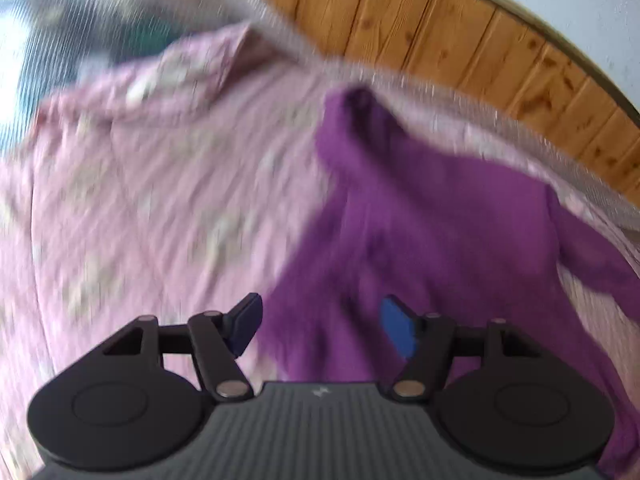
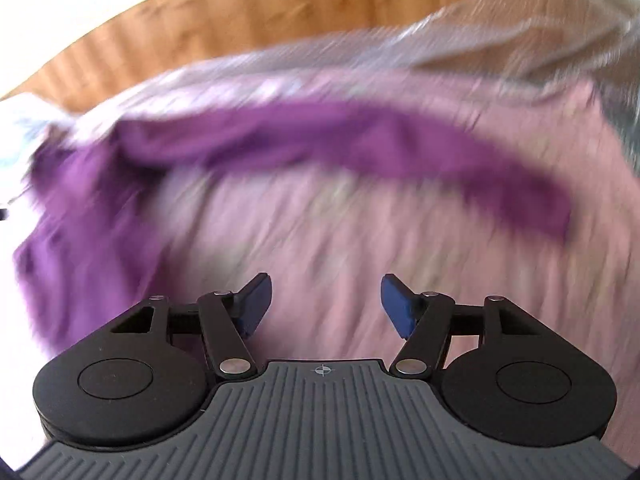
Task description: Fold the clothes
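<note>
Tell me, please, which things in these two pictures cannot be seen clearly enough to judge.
- Purple garment: motion blur in both wrist views hides its type, seams and folds; in the left view the frame edge and the camera body cut it off.
- Pink patterned cover: print smeared by blur.
- Teal and white shapes, left view, top corner: blurred, unidentifiable.
- Left claw and right claw are open; contact with the cloth cannot be judged.

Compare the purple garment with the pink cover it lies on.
The purple garment is a deep, plain purple; the pink cover is pale pink with faint light patches. The garment is rumpled, one long part trailing out; the cover lies spread fairly flat. The garment covers only part of the surface; the cover stretches well past it. Both are soft cloth, and neither gripper holds either.
</note>
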`<action>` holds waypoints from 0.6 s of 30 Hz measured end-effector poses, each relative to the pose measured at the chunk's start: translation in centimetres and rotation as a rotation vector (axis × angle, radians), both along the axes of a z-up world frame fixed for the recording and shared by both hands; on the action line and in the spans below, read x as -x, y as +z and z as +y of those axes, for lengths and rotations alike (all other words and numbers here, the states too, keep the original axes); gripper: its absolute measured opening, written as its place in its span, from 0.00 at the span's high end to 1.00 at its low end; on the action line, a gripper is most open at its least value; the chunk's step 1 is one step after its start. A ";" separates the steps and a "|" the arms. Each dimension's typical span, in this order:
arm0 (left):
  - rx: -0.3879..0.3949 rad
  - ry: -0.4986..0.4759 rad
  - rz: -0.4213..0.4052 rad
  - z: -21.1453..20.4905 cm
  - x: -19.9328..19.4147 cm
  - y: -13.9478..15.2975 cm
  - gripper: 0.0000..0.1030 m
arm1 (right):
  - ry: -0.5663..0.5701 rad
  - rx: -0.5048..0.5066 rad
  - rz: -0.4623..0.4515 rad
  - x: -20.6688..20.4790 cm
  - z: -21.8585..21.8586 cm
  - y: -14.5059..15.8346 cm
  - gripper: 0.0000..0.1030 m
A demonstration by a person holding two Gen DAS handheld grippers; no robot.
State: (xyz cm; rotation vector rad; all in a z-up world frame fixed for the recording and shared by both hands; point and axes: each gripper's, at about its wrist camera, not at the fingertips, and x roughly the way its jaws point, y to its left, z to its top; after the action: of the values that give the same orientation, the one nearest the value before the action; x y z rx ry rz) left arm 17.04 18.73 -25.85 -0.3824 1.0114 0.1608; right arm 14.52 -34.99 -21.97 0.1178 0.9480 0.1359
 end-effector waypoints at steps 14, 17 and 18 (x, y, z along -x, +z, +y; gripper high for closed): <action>0.151 -0.013 -0.195 2.1 1.7 6.0 0.97 | 0.059 0.135 -0.028 4.7 6.0 6.1 0.96; 0.162 -0.041 -0.257 3.5 2.9 10.2 0.97 | 0.177 0.195 -0.102 3.9 3.4 15.4 0.96; 0.149 -0.043 -0.243 3.8 3.2 10.5 0.97 | 0.219 0.230 -0.112 3.3 2.7 17.9 0.95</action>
State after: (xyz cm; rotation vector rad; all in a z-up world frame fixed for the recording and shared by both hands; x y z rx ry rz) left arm 13.86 22.53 -15.36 -0.5030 0.7927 -0.0003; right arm 11.17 -32.28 -4.10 -0.2047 0.8567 0.2319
